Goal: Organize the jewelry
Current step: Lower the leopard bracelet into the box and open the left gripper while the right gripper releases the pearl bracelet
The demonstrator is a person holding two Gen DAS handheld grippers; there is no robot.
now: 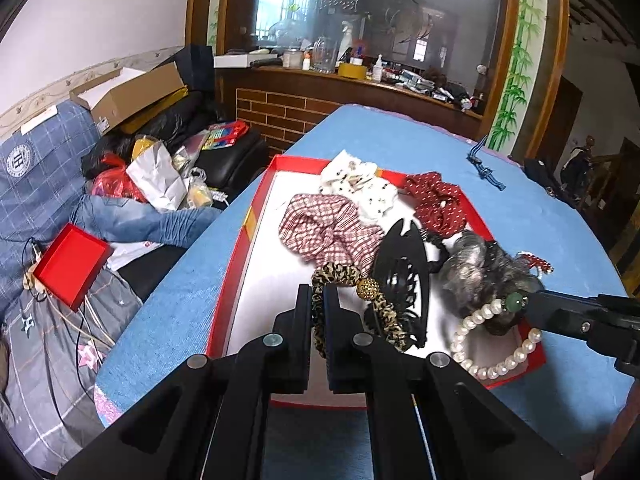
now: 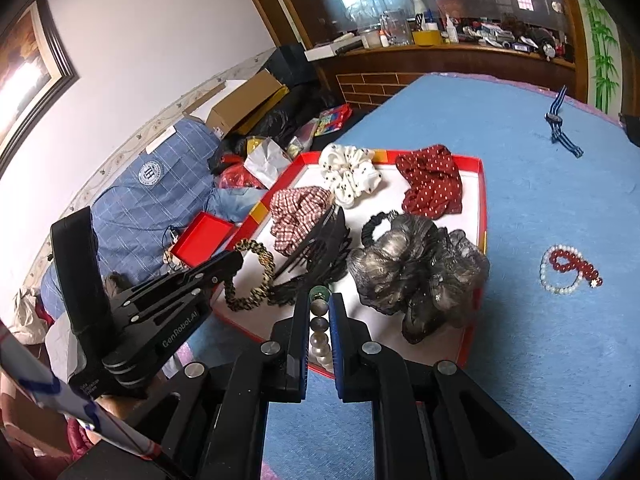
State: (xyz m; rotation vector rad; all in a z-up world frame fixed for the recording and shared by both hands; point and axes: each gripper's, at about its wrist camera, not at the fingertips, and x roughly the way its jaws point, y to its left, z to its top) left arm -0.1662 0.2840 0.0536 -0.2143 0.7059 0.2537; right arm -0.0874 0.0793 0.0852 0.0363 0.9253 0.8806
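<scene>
A red tray [image 1: 240,256] with a white floor sits on the blue table. My left gripper [image 1: 319,300] is shut on a leopard-print hair band [image 1: 340,276] with a gold bead, above the tray's near side. My right gripper [image 2: 320,304] is shut on a white pearl bracelet [image 2: 320,340] with a green bead; the bracelet also shows in the left wrist view [image 1: 496,344], hanging over the tray's near right corner. In the tray lie a black claw clip [image 1: 404,272], a grey frilly scrunchie [image 2: 416,268], a checked scrunchie [image 1: 324,228], a white scrunchie [image 2: 352,172] and a red dotted scrunchie [image 2: 432,184].
A red and white bead bracelet [image 2: 568,268] lies on the blue table right of the tray. A blue striped strap [image 2: 560,128] lies at the far right. A cluttered sofa with a small red box [image 1: 72,264] is to the left. A wooden counter stands behind.
</scene>
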